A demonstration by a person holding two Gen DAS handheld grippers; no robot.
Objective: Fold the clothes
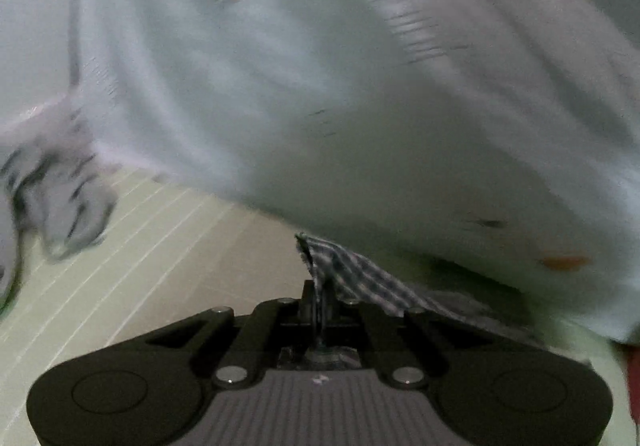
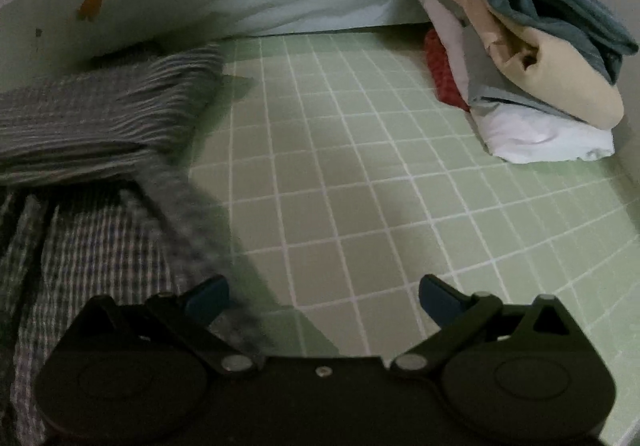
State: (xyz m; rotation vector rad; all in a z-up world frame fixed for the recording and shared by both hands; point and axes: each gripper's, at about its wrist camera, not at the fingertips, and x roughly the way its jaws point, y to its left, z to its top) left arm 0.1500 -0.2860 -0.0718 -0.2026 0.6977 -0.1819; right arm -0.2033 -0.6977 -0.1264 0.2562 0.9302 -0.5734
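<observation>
The left tongs (image 1: 320, 306) are pinched tight on a corner of the checked cloth (image 1: 352, 274), while the right tongs (image 2: 324, 298) are spread wide apart with nothing between them — the same checked cloth (image 2: 88, 246) lies crumpled just beside the left finger (image 2: 208, 296). It sits on the green squared mat (image 2: 340, 186). Farther back is a pile of folded clothes (image 2: 532, 58) — and behind everything, a big pale sheet (image 1: 280, 66).
</observation>
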